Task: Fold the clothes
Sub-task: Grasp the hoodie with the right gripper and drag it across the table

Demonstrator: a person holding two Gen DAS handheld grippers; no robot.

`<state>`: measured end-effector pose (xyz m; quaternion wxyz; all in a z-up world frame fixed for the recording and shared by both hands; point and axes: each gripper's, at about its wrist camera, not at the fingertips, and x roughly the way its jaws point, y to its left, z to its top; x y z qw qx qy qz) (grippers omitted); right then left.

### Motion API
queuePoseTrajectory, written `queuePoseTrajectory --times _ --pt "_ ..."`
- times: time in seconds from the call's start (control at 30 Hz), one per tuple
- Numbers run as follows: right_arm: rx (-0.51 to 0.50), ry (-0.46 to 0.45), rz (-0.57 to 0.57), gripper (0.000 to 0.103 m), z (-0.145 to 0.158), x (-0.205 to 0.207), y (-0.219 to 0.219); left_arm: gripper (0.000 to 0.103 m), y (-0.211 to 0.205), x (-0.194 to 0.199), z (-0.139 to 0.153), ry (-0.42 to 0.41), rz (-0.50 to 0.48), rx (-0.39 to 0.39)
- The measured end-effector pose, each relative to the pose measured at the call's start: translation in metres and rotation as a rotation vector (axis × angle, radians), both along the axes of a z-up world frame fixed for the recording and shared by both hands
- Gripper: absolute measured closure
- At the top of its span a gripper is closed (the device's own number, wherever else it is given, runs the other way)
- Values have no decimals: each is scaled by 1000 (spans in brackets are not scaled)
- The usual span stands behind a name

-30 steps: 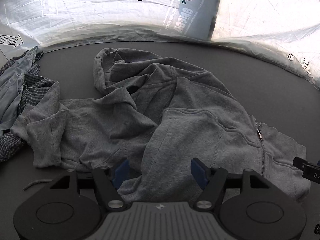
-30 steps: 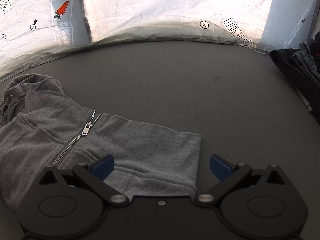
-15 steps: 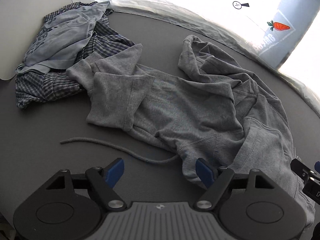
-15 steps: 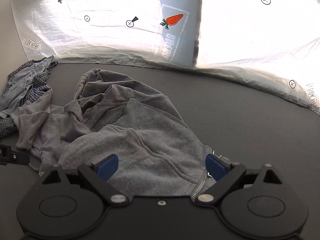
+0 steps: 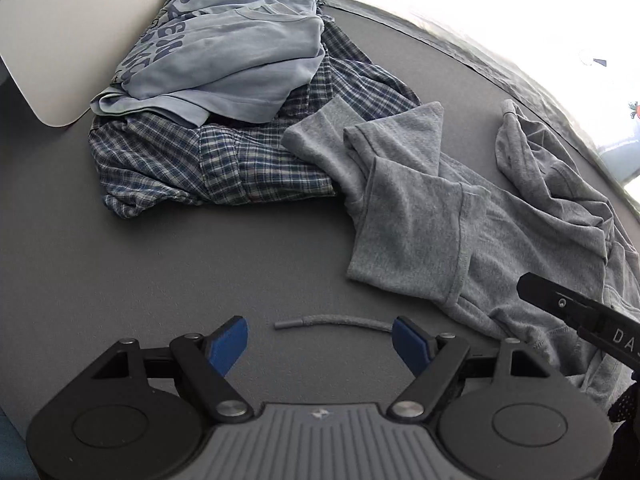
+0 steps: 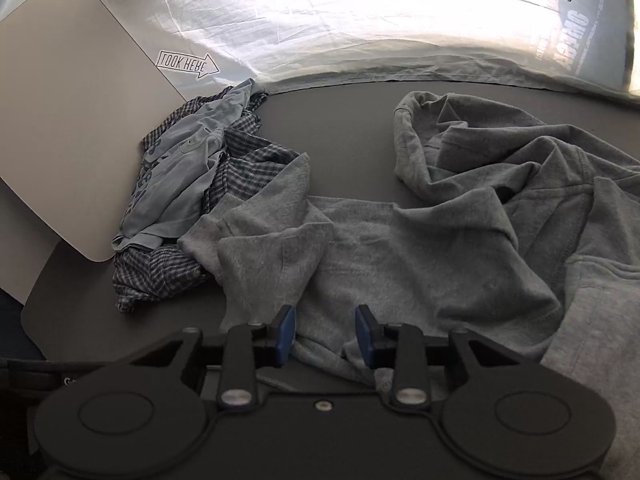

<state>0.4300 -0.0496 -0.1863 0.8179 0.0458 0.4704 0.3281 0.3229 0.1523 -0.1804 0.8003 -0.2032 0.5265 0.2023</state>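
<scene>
A crumpled grey zip hoodie [image 5: 460,220] lies on the dark grey mat [image 5: 200,260], its sleeve reaching left onto a heap of other clothes. My left gripper [image 5: 320,340] is open just above the mat, left of the hoodie's hem. The hoodie's loose grey drawstring [image 5: 332,322] lies between its blue pads. In the right wrist view the hoodie [image 6: 440,248] fills the middle and right. My right gripper [image 6: 325,336] hangs over the hem near the sleeve. Its jaws are closing with a fold of grey fabric between them, and a gap still shows at each pad.
A plaid shirt [image 5: 240,160] with a light blue T-shirt [image 5: 224,52] on top is heaped at the left, against a white board [image 6: 68,120]. A bright printed sheet [image 6: 360,32] rises behind the mat. Part of the right gripper's body [image 5: 580,312] enters the left view at the right edge.
Both grippers have swung left across the hoodie toward the sleeve and the clothes heap. The right jaws have narrowed from wide open. The left gripper now straddles the drawstring.
</scene>
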Motion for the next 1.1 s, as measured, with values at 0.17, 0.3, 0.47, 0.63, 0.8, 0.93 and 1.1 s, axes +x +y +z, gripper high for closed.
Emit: queuePoseTrajectory --times 0.17,0.3,0.47,0.63,0.8,0.93,1.1 --pt "-4 72 18 65 -27 8 41 23 32 0 -9 3 43 -26" --pt "9 77 33 88 -32 8 48 23 42 -3 -12 9 65 -40" --pt "7 -47 -19 94 0 1 13 23 32 -5 -7 -1 61 -30" --pt "-14 -220 -197 95 53 11 -82 23 -5 -4 9 -30 33 -8" --pt "-107 -448 -475 95 116 20 -232 23 -70 -1 29 -61 -27 22" --pt "-208 -577 -711 95 152 30 -365 22 -126 4 39 -83 -97 31" --pt "-375 -721 -915 95 184 46 -508 22 -195 11 49 -110 -154 61"
